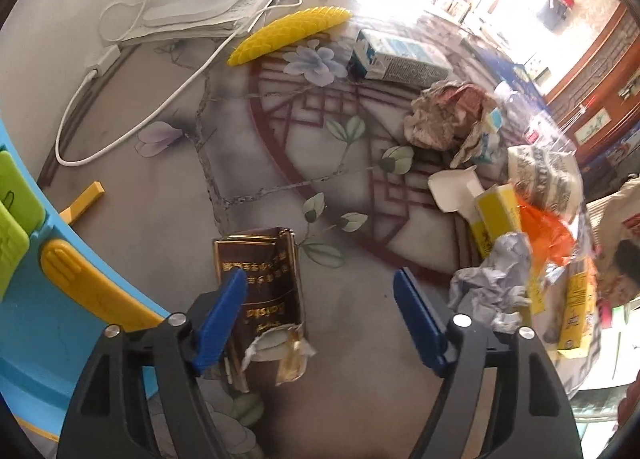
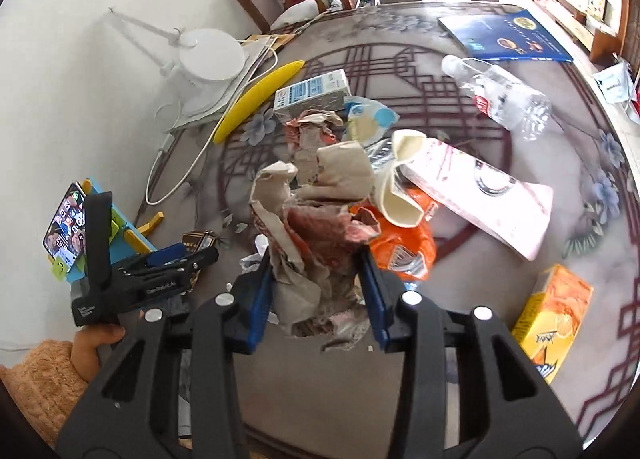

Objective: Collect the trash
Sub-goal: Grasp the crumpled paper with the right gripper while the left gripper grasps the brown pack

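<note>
Right hand-held gripper: jaws closed on a wad of crumpled brown paper. The blue pads press it from both sides, and the wad rises out of the jaws, lifted above the tabletop.

Left hand-held gripper: jaws spread wide, nothing clamped. A torn dark-brown cigarette pack lies flat on the tabletop just inside the left pad, partly under that pad. The gap toward the right pad is bare cloth. In the right wrist view a person's hand in a fuzzy tan sleeve holds this gripper.

Other trash, right wrist view:
- Orange plastic wrapper, just beside the right pad, behind the held wad.
- Pink-and-white carton lying tilted beyond the wrapper; a curled cream sheet at its near end.
- Clear plastic bottle on its side, well apart at the far right.
- Orange juice box on its side near the table's right edge.
- White-and-blue box beyond the pile, with a yellow banana-shaped object to its left.

Left wrist view: a crumpled grey-white paper ball lies just right of the right pad. A yellow carton lies beyond it.

A phone stands in a blue holder at the left edge.
</note>
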{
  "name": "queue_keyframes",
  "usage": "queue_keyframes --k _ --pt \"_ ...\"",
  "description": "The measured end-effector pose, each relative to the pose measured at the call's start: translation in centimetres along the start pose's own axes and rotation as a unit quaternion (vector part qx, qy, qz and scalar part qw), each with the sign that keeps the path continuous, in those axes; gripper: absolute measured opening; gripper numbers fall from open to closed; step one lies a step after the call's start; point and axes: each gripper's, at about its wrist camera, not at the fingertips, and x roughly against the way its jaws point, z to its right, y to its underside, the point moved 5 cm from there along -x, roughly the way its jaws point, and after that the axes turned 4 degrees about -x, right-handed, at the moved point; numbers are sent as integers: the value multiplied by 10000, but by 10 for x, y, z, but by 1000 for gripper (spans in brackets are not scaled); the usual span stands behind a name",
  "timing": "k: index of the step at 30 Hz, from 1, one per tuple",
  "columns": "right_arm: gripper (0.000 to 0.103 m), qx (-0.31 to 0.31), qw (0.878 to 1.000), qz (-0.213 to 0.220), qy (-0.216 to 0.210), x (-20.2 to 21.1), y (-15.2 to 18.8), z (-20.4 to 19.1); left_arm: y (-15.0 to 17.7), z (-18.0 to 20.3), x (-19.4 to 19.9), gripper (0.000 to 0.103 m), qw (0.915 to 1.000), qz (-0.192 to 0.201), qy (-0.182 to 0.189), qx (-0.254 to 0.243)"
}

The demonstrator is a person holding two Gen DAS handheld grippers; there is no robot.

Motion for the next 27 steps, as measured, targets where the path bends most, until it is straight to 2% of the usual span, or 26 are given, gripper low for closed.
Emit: queue_keyframes --k 3,6,9,11,13,16,21,27 --pt "40 15 10000 10 7 2 2 0 0 -3 -2 78 9999 -35 -54 96" --pt "41 58 10000 32 6 5 5 -1 0 -1 -5 77 9999 -72 -5 129" --pt "41 41 10000 31 -6 8 7 -1 0 10 -7 76 9990 -50 308 318" --pt "41 25 10000 43 3 8 7 0 -1 25 -6 76 9974 -59 669 280" --pt "41 24 10000 45 22 9 7 1 -1 35 0 76 9968 16 775 196" --pt "41 42 10000 62 52 12 9 2 0 37 11 78 9971 143 730 129" --pt "41 -15 9999 91 68 16 11 6 6 10 24 81 9986 223 391 278" --pt "41 -93 9999 93 14 16 12 7 16 -8 13 82 9995 11 155 286"
